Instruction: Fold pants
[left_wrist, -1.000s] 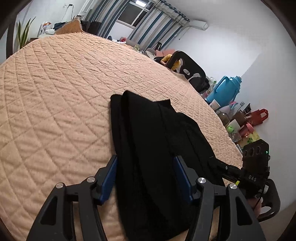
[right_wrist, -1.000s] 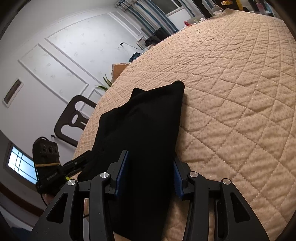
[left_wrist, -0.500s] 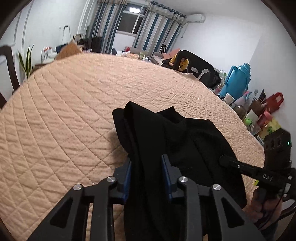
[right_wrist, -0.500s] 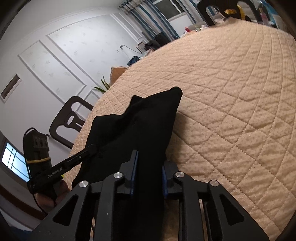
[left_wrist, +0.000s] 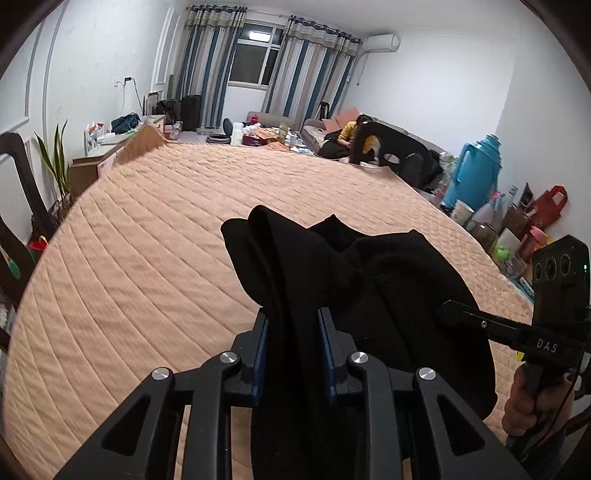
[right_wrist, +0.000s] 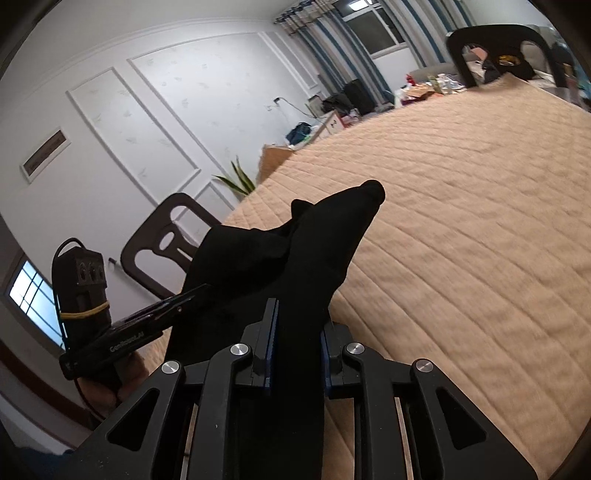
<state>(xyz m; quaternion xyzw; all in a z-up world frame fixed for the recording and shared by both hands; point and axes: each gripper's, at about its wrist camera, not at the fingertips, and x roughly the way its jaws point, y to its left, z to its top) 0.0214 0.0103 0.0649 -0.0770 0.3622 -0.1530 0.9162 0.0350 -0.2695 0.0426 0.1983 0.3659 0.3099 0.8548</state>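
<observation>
Over the near quilt (left_wrist: 140, 258) both grippers, left (left_wrist: 291, 350) and right (right_wrist: 297, 343), pinch the pants (left_wrist: 332, 280), whose thick bunched cloth might slip out unevenly.

Lower run of black pants (left_wrist: 295, 369) cut off by bottom edge in left wrist view; same in right wrist view. Blue pads (left_wrist: 261, 354) of left gripper (left_wrist: 293, 350) partly hidden by bunched cloth. Right gripper (right_wrist: 297, 343) tips buried in fabric. Quilted cover (right_wrist: 480, 240) smeared by motion blur, stitching unreadable. Small items beside blue thermos (left_wrist: 476, 173) too small to be identified. Wall plaque (right_wrist: 44, 155) lettering illegible.
</observation>
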